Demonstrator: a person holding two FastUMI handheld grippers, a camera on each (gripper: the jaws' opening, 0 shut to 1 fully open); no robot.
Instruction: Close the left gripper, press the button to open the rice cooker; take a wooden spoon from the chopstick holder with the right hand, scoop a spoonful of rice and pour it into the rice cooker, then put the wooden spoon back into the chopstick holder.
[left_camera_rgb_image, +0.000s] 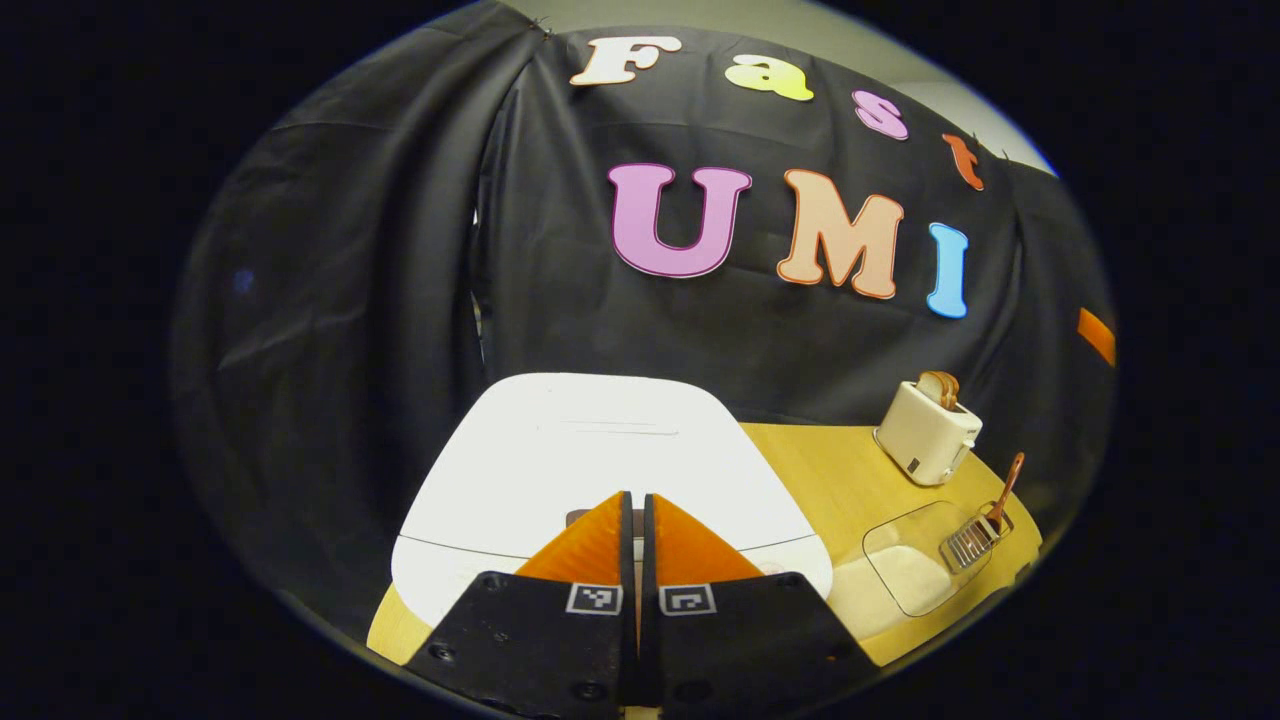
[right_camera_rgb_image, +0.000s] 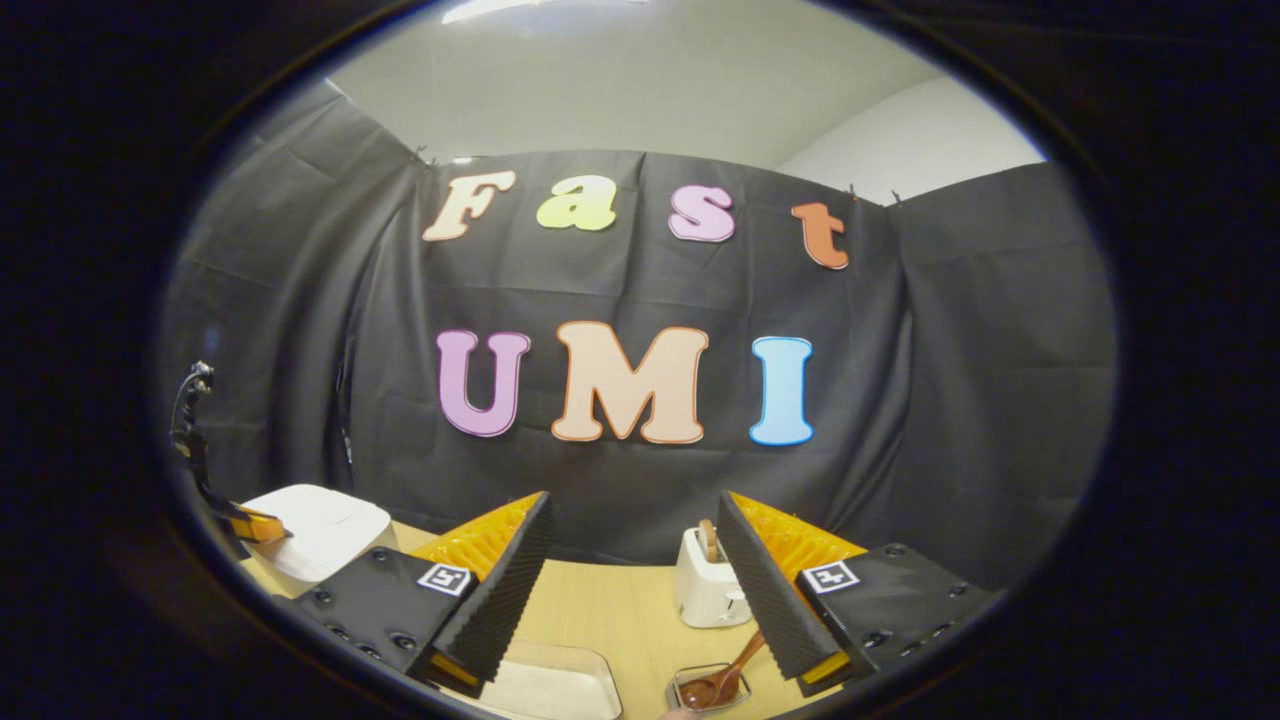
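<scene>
- Both views are evenly lit from overhead; a bright ceiling light (right_camera_rgb_image: 540, 8) shows at the top edge of the right gripper view.
- The rice cooker (left_camera_rgb_image: 590, 450) lid looks nearly washed out, its surface detail lost to brightness.
- The clear rice container (left_camera_rgb_image: 915, 560) carries soft glare along its rim.
- Shadows on the wooden table (left_camera_rgb_image: 830, 480) are faint and soft.
- Fisheye distortion bends the booth's cloth and table edge strongly toward the borders, where the picture darkens.
- Focus is fairly sharp centrally; edges soften slightly.

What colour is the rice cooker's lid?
White, plain; the rice cooker shows best in the left gripper view.
</scene>
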